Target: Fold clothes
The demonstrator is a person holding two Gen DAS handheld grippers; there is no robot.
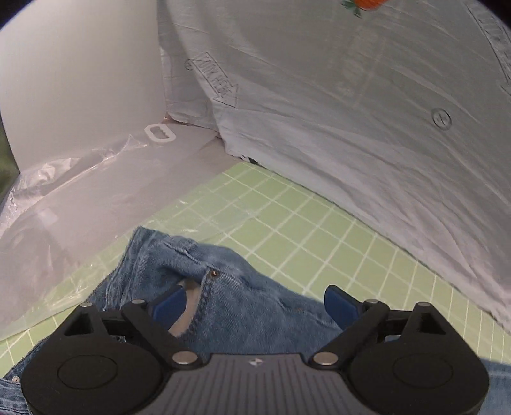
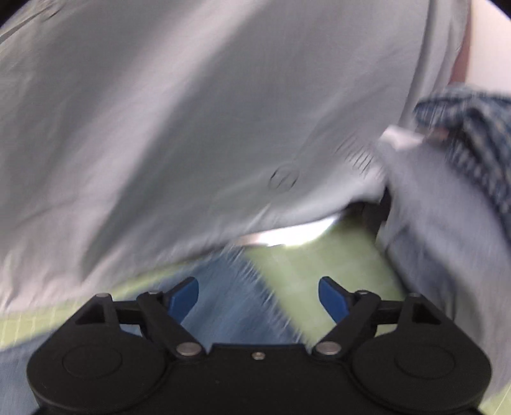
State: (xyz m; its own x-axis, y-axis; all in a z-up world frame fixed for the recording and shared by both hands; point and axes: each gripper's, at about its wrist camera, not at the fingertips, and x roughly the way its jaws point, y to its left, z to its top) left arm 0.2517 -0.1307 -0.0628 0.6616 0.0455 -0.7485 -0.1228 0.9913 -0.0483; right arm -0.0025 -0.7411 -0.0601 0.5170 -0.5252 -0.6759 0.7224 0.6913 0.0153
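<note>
A pair of blue denim jeans (image 1: 230,287) lies crumpled on the green grid mat (image 1: 319,230), its pocket seam and a rivet showing. My left gripper (image 1: 254,305) is open just above the denim, with its blue pads on either side of a fold. A pale grey shirt (image 1: 351,111) with printed arrows rises behind the mat. In the right wrist view, which is blurred, my right gripper (image 2: 258,298) is open over denim (image 2: 233,297) and mat (image 2: 306,265). The grey shirt (image 2: 191,111) fills the view above. More denim (image 2: 472,134) hangs at the right.
Clear plastic film (image 1: 64,198) and a white sheet with a white oval ring (image 1: 159,132) lie left of the mat. An orange print (image 1: 367,3) shows at the shirt's top edge.
</note>
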